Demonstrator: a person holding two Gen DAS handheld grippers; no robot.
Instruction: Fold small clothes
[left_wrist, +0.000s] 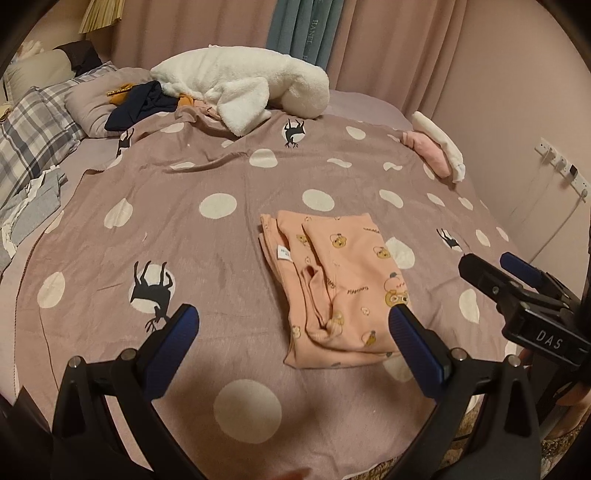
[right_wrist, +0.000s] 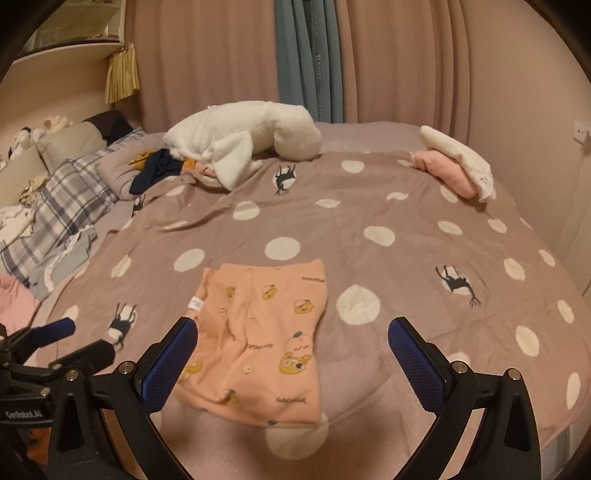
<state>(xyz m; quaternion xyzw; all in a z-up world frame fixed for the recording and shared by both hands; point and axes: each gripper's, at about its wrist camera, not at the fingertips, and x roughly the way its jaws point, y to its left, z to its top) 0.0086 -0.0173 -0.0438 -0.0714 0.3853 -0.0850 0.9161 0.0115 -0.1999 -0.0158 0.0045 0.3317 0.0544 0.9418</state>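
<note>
My fingers (left_wrist: 417, 347) on both tools are spread as wide as they go, nothing between the blue pads on either one. Left gripper (left_wrist: 291, 332) hangs over bare bedspread at bottom centre of its view; its right pad overlaps the garment's lower right corner in the frame, but I can't tell contact and nothing is pinched. Right gripper (right_wrist: 291, 347) hangs above the near half of the same garment, empty too. The peach bear-print garment (right_wrist: 258, 332) lies folded into a compact rectangle on the dotted bedspread (right_wrist: 424, 229), centre of the right view, centre-right of the left view, white label showing on its left edge. I judge this piece done: edges roughly square, layers stacked, one small lump near the lower edge that could use a press. Upper right of both frames, a pink and white folded stack (right_wrist: 458, 166) sits at the far bed edge, probably the finished pile. Left side of the frame: loose grey-and-white clothes (right_wrist: 62, 258) by the plaid pillow (right_wrist: 70, 199), plus a dark navy piece (right_wrist: 155, 170) under the white plush (right_wrist: 240, 147). Those look unfolded, so I judge work remains: move the peach piece to the stack, then take the next loose item.
</note>
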